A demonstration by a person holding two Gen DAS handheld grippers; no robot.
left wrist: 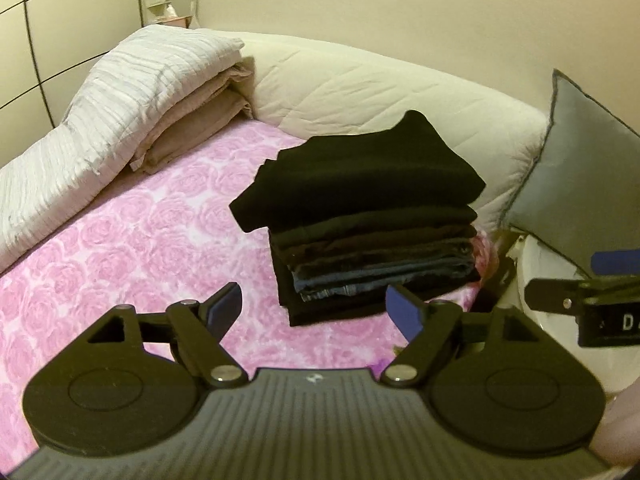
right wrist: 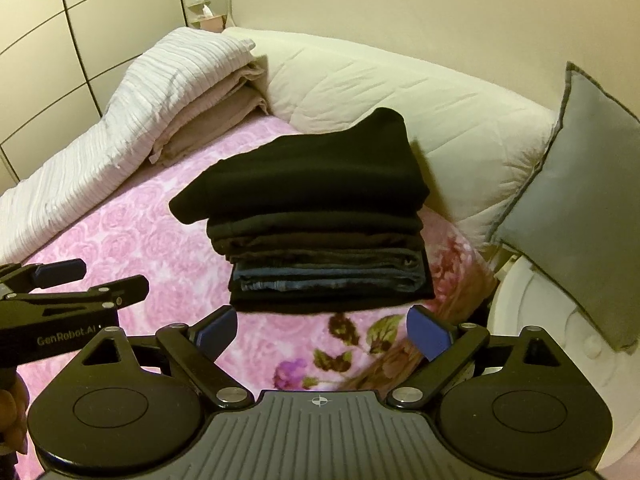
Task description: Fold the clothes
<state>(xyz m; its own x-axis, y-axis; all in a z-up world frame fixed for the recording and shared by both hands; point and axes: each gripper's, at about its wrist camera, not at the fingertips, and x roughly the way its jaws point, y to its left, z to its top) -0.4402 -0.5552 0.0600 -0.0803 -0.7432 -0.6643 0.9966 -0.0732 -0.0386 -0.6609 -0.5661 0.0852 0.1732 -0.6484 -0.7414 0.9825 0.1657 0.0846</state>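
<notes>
A stack of folded dark clothes (left wrist: 368, 224) stands on the pink rose-patterned bedspread (left wrist: 132, 248). A black garment (left wrist: 360, 172) lies on top, with brown, grey and blue denim pieces under it. The stack also shows in the right wrist view (right wrist: 320, 240). My left gripper (left wrist: 316, 308) is open and empty, just in front of the stack. My right gripper (right wrist: 324, 330) is open and empty, also just short of the stack. The right gripper shows at the right edge of the left wrist view (left wrist: 580, 280). The left gripper shows at the left edge of the right wrist view (right wrist: 80, 280).
A folded white and beige quilt (left wrist: 132, 108) lies at the far left of the bed. A cream padded headboard (left wrist: 380, 88) runs behind the stack. A grey cushion (left wrist: 576, 184) leans at the right above a white rounded surface (right wrist: 536, 320). Wardrobe doors (left wrist: 60, 20) stand at the far left.
</notes>
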